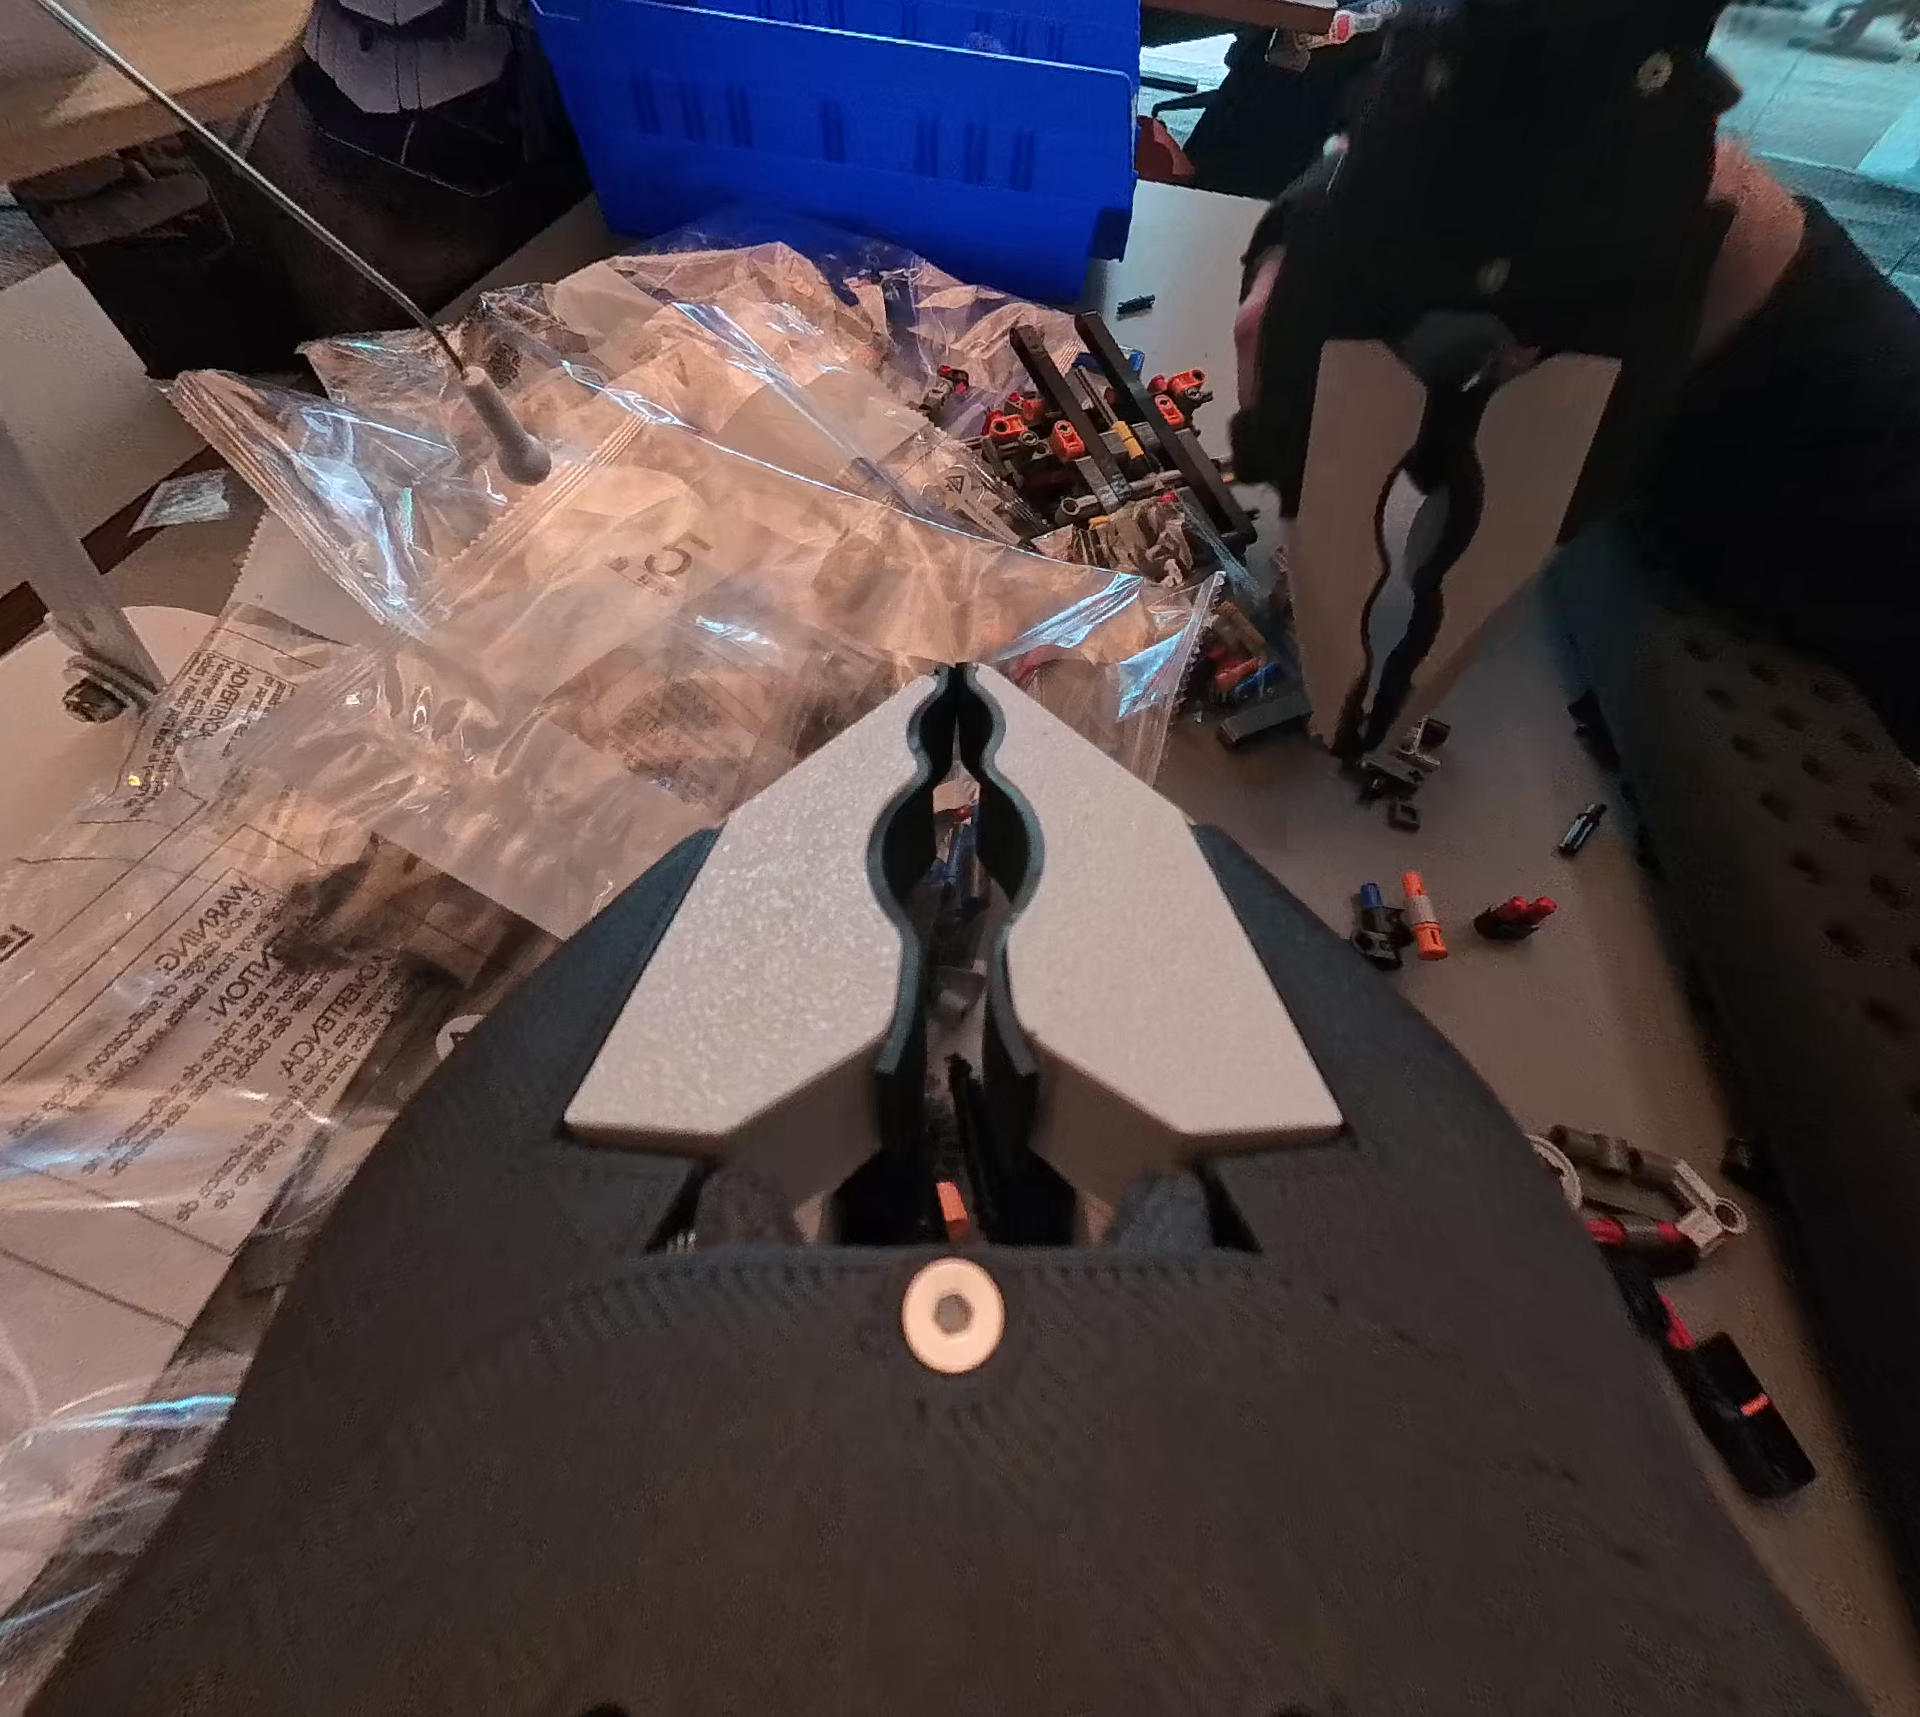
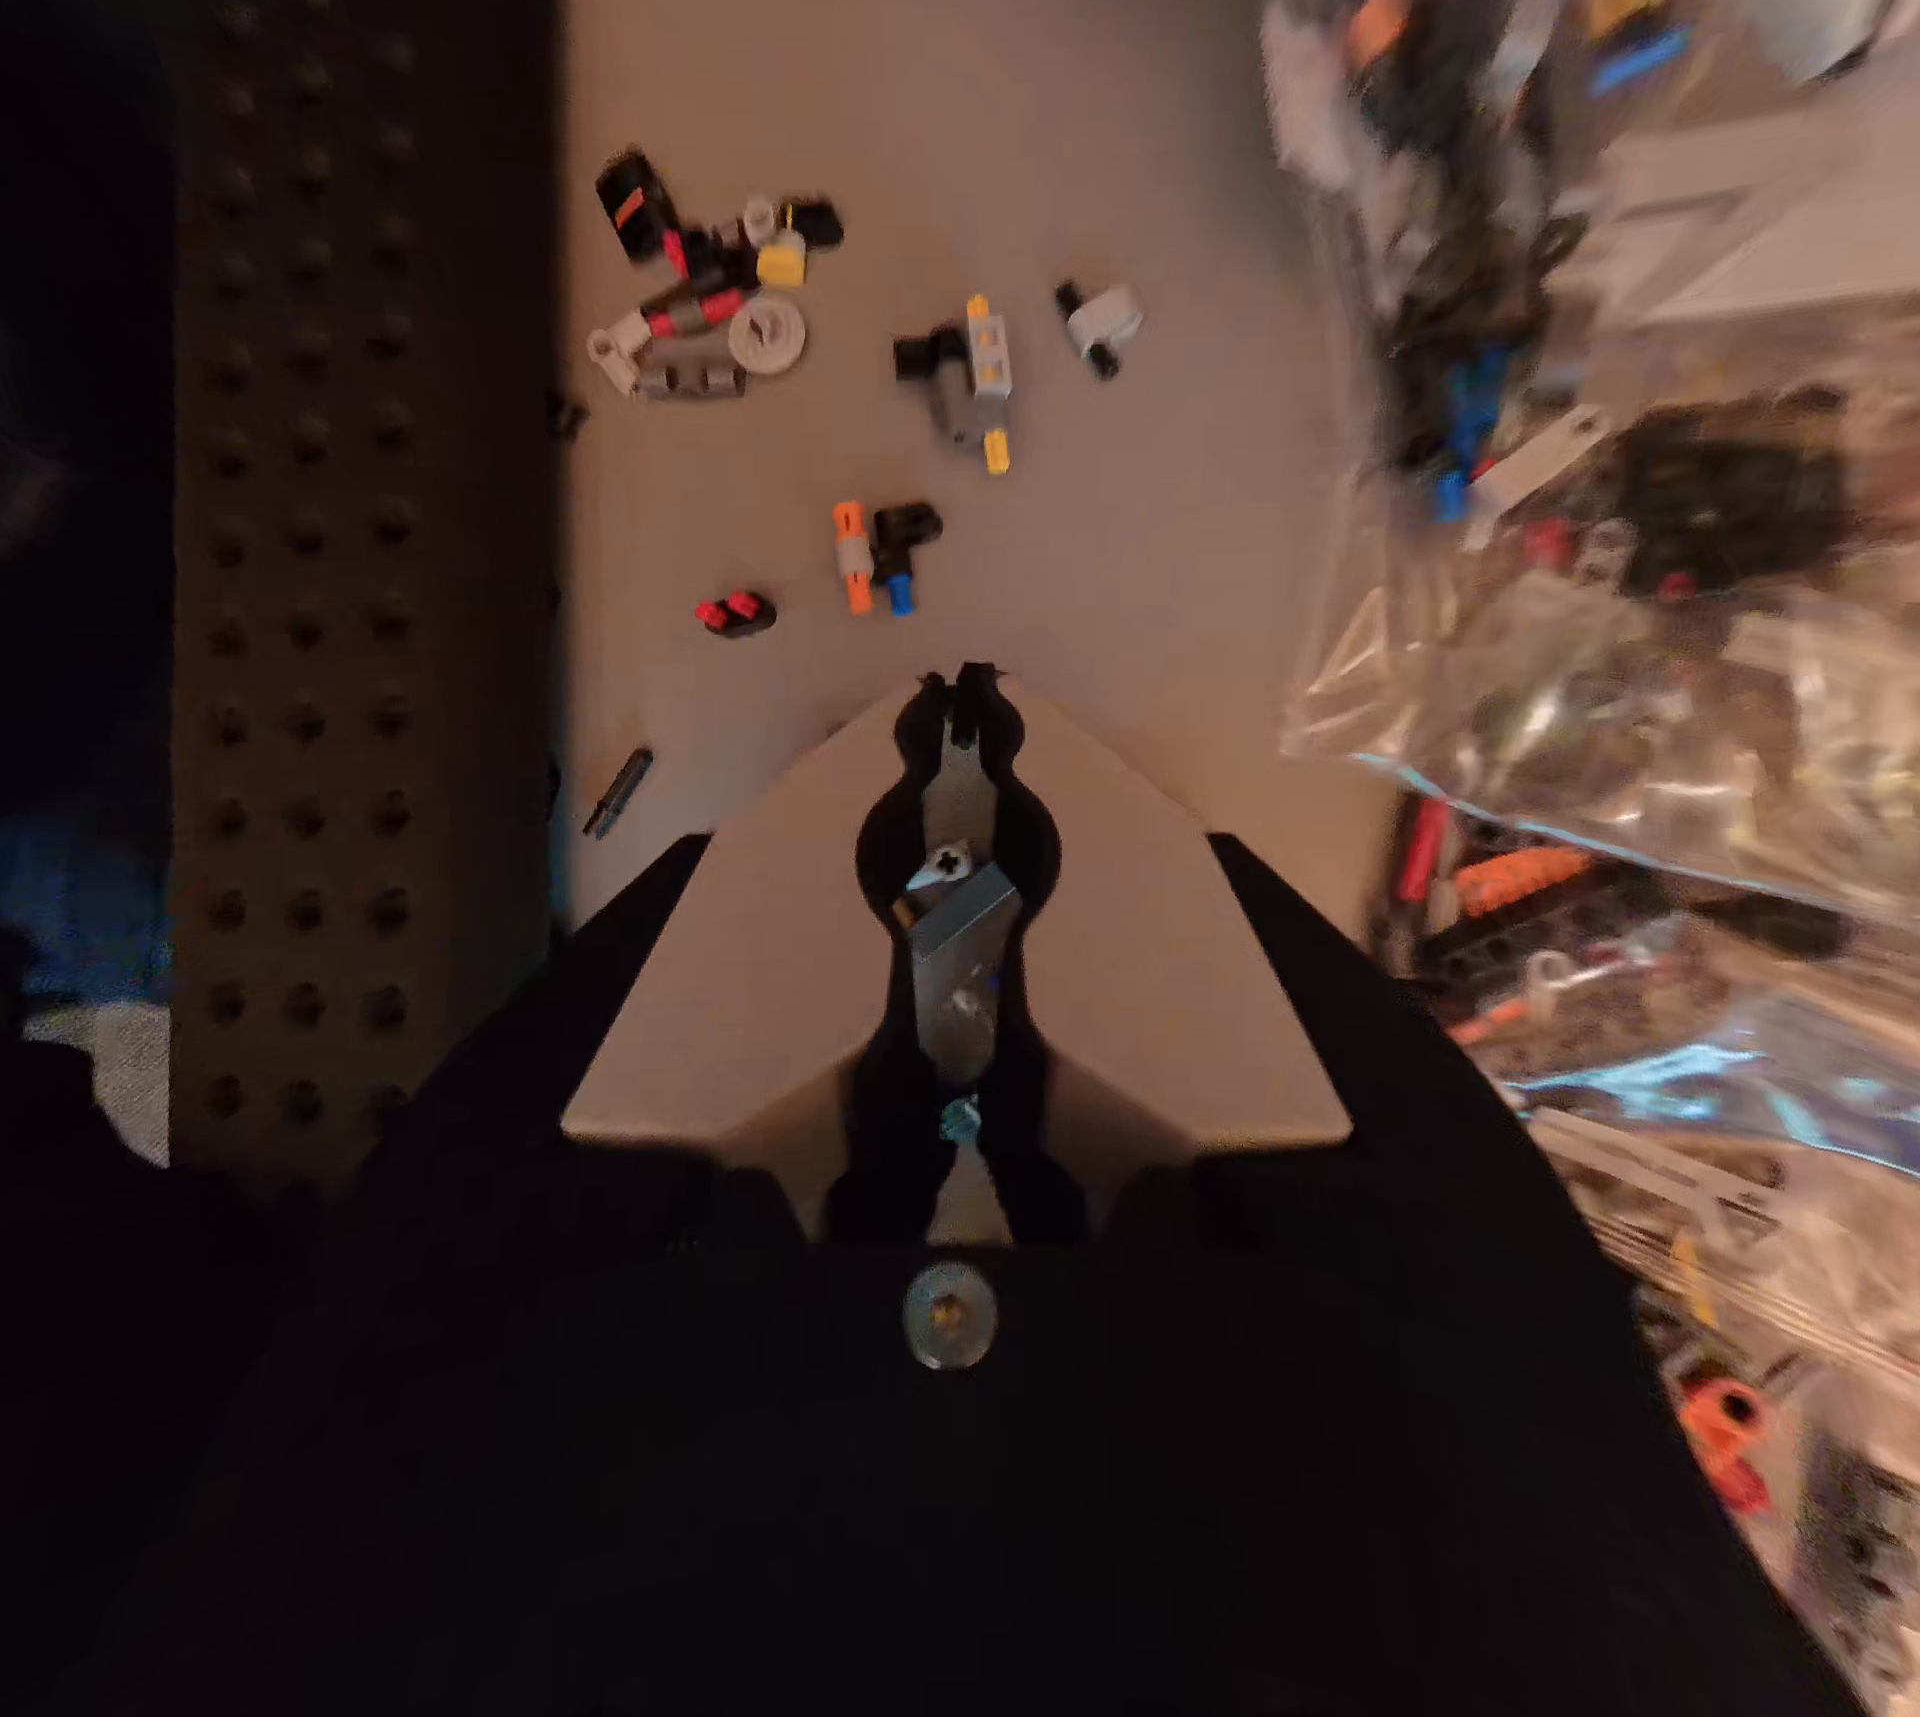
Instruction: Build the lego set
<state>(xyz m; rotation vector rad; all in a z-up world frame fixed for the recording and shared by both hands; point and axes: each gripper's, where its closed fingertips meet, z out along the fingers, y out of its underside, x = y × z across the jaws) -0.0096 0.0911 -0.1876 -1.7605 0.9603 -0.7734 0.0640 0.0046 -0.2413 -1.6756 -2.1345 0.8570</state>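
Loose lego pieces (image 2: 873, 555) lie scattered on the grey desk (image 2: 1091, 57), the nearest an orange-and-grey pin beside a black-and-blue connector just ahead of the right hand-held gripper (image 2: 961, 680), with a small red-and-black piece (image 2: 736, 615) to their left and a larger cluster of grey, yellow and black parts (image 2: 707, 296) farther off from that gripper. These are small, light, rigid plastic parts, by the look of them smooth enough to skid or flip under a pinch; the judgement here is that each is best taken across its flat sides or along a pin's barrel, not by a rounded tip. The right hand-held gripper points down at the desk with its tips drawn nearly together; grey pieces show through the gap between its fingers, but whether it clamps any of them cannot be told. A partly built frame of black beams with red connectors (image 1: 1101, 441) lies beyond that gripper, near the blue bin (image 1: 862, 98). The left hand-held gripper (image 1: 961, 675) hovers with its tips together, apparently holding nothing, over crinkled clear bags of parts (image 1: 623, 545) that cover the desk on the side away from the right one
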